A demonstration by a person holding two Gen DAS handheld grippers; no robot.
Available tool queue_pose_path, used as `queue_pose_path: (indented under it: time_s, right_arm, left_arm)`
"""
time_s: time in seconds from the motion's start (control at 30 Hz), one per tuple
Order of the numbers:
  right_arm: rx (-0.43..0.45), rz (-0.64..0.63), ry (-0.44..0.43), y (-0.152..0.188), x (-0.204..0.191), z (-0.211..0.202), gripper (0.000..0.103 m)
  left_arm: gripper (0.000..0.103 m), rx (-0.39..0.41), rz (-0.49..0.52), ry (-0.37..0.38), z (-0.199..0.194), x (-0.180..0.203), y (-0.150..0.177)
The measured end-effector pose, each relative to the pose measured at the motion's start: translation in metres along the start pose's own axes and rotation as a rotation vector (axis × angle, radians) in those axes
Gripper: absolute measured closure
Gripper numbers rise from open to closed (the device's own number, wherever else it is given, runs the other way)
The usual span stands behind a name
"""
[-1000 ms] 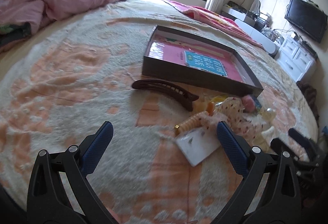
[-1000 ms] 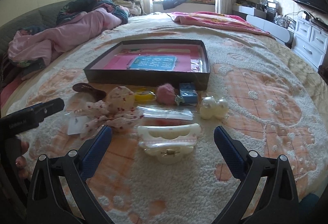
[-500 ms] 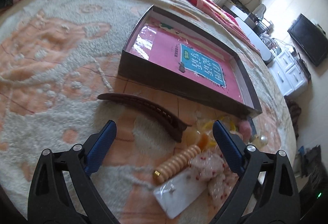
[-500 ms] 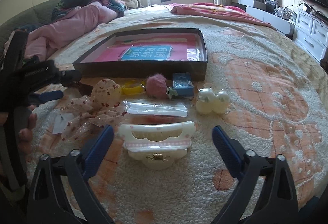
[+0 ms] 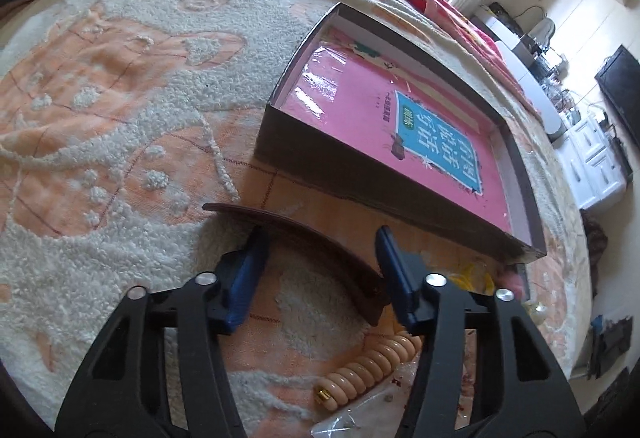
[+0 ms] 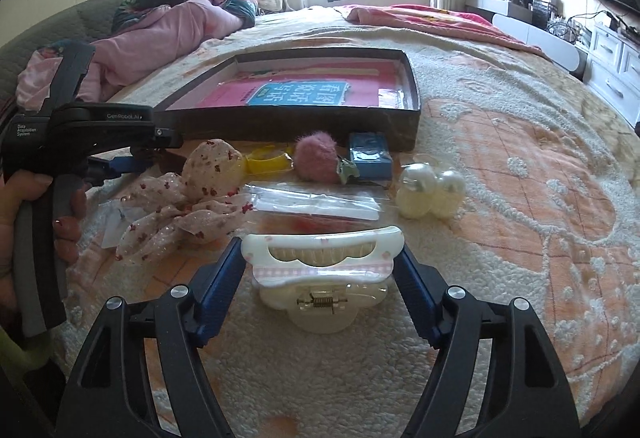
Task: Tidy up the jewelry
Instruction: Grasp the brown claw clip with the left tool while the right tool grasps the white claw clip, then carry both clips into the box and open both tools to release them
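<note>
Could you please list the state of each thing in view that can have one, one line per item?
Left claw: open, straddling the brown hair clip, not yet shut on it.
Right claw: open, either side of the white hair claw clip.
White hair claw clip: closed, lying on the blanket.
Brown hair clip: closed, lying flat.
Box: open, lidless, a pink book inside.

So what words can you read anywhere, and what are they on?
"GenRobot.AI" in pale letters on the black body of the left hand-held gripper.
"Data Acquisition System" in tiny white print, on the same body nearer the handle.
Big white Chinese characters on the blue panel of the pink book in the dark box: too distorted for me to read surely.
Small print beside that panel: too small.
Blue packet: print blurred.
</note>
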State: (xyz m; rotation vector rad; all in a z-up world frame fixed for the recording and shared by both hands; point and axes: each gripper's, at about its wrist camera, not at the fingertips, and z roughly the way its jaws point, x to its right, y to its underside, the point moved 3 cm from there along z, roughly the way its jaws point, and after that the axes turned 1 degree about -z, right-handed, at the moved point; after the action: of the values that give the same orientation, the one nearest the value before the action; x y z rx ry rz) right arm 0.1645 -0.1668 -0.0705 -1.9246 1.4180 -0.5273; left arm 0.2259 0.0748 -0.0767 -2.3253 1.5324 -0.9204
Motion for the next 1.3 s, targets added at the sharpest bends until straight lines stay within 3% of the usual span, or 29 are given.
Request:
queue_pose_path:
  time_s: [0.1, 0.33, 0.63, 0.9, 1.3]
  right_arm:
    - [0.002, 0.007, 0.007, 0.0, 0.002, -0.002, 0.032]
    - [0.012, 0.028, 0.017, 0.003, 0.01, -0.008, 0.032]
    - [0.043, 0.063, 0.003, -0.005, 0.017, -0.023, 0.032]
    - [0.081, 0.08, 0.006, -0.039, 0.027, -0.033, 0.032]
    - [0.099, 0.056, -0.007, -0.11, 0.031, 0.008, 0.032]
  left_arm:
    - [0.082, 0.006, 0.021, -0.004, -0.002, 0.001, 0.001]
    - [0.096, 0.039, 0.069, 0.053, -0.018, 0.012, 0.01]
    - [0.097, 0.133, 0.245, 0.075, -0.05, 0.041, 0.015]
    - [0.097, 0.189, 0.369, 0.092, -0.066, 0.067, 0.01]
    - [0.097, 0.189, 0.416, 0.082, -0.051, 0.075, -0.017]
